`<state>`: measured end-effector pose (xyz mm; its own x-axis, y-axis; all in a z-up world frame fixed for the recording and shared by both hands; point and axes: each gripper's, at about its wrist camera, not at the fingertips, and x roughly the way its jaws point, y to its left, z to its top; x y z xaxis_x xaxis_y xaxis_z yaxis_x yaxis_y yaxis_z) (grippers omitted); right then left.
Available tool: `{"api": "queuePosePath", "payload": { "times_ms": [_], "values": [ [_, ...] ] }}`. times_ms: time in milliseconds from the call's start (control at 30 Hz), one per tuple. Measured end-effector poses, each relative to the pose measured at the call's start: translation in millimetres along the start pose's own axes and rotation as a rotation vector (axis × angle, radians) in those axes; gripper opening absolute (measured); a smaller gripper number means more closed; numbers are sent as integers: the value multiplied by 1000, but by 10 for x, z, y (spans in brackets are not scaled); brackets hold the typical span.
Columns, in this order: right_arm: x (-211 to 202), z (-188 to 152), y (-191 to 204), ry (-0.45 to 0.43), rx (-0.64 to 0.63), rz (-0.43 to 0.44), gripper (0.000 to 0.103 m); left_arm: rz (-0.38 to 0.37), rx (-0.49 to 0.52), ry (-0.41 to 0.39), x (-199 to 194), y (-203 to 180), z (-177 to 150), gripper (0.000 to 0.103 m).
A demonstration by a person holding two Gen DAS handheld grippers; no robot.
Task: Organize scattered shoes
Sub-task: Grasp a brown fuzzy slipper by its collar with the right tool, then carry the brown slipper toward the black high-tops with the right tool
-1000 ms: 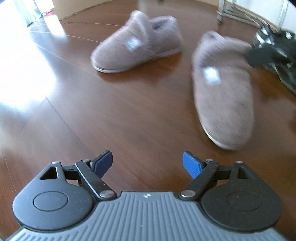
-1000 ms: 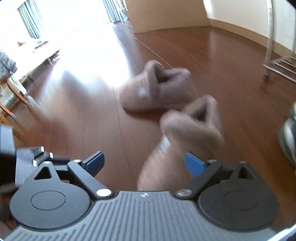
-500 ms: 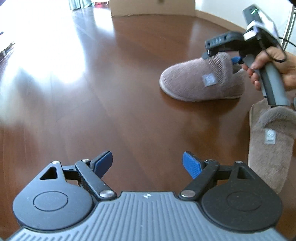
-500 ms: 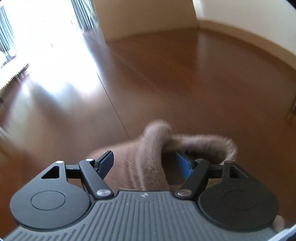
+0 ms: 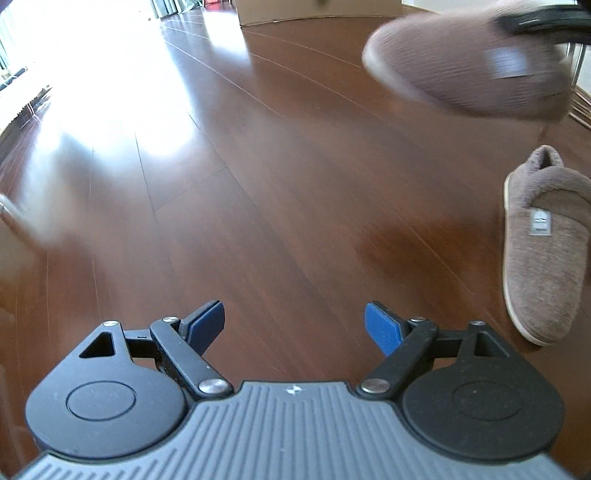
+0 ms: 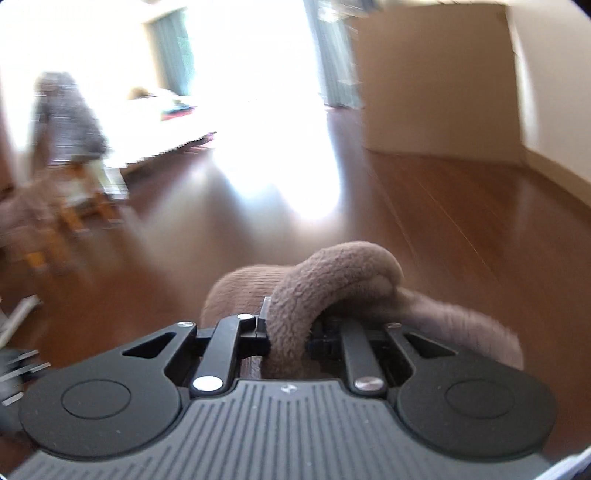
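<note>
In the right wrist view, we see the right hand-held gripper pinching the plush collar of a brown slipper. Its jaws have just been closing, and the fuzzy rim of the slipper's opening is now squeezed between them, bulging up in a thick loop above the black linkages. The toe of this held slipper points away from the camera, over the dark wooden floor. Beyond it the room is blurred: a bright window throws glare on the boards, a beige wall stands at the far right, and a smeared wooden chair sits at the left.

In the left wrist view, we see the left hand-held gripper with its two blue pads spread wide apart and nothing between them, only bare floorboards below. At the upper right of this view the held slipper appears motion-blurred and clear of the floor, with the dark shape of the right hand-held gripper at its heel end. A second matching slipper lies flat on the floor at the right edge, sole down, a small grey label on its upper, well apart from the raised one. A pale cardboard box stands at the far end of the floor.
</note>
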<state>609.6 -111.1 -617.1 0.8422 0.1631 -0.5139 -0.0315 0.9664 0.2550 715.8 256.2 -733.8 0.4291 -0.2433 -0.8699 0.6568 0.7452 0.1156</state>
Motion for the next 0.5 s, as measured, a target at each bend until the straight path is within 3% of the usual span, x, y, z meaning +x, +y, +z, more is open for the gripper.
{"api": "queuePosePath", "payload": {
  "times_ms": [67, 167, 200, 333, 433, 467, 500],
  "values": [
    [-445, -42, 14, 59, -56, 87, 14, -20, -1, 11, -47, -147, -54, 85],
    [-984, -237, 83, 260, -198, 185, 14, -43, 19, 32, -99, -390, -114, 85],
    [-1104, -387, 103, 365, -253, 211, 14, -50, 30, 34, -119, -467, -128, 85],
    [-1116, -1141, 72, 703, -442, 257, 13, -80, 109, 26, -216, -906, -126, 85],
    [-963, -1722, 0, 846, -589, 186, 17, -104, 178, 6, -327, -1234, -153, 85],
    [-963, -1792, -35, 829, -600, 127, 28, -110, 199, -1, -355, -1328, -163, 85],
    [-997, -1880, -96, 785, -601, 27, 56, -118, 228, -15, -394, -1431, -182, 85]
  ]
}}
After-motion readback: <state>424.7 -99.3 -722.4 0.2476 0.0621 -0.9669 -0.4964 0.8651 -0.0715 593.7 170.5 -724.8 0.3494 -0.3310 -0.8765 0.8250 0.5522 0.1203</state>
